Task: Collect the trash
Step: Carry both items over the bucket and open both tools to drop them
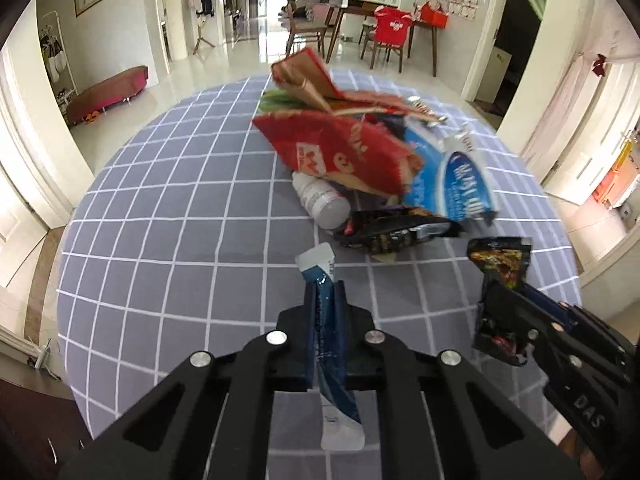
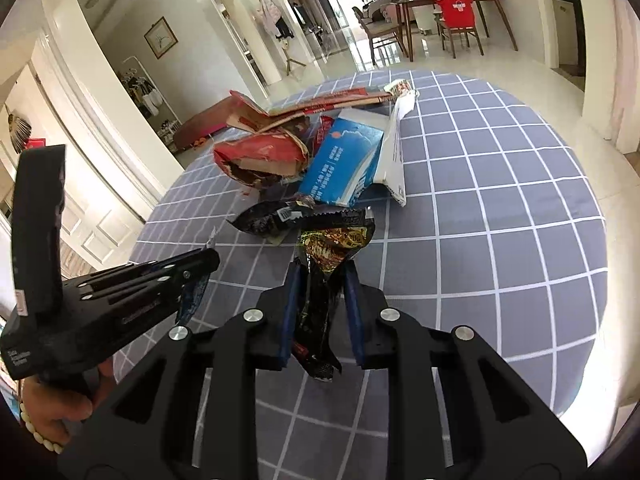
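Note:
My left gripper [image 1: 325, 286] is shut on a blue and white sachet wrapper [image 1: 318, 266], held above the grey checked tablecloth [image 1: 180, 220]. My right gripper [image 2: 322, 270] is shut on a black snack wrapper with a yellow and red print [image 2: 334, 242]; it also shows in the left wrist view [image 1: 502, 264]. Ahead lies a trash pile: a torn red carton [image 1: 340, 148], a blue and white packet [image 1: 460, 176], a white bottle [image 1: 322, 200], another black wrapper [image 1: 396, 230] and flattened brown cardboard [image 1: 304, 76].
The round table's far edge is just behind the pile. Beyond it are a tiled floor, a dining table with chairs [image 1: 384, 36] and a low red bench [image 1: 108, 92]. The left gripper body and hand show at the left of the right wrist view [image 2: 120, 300].

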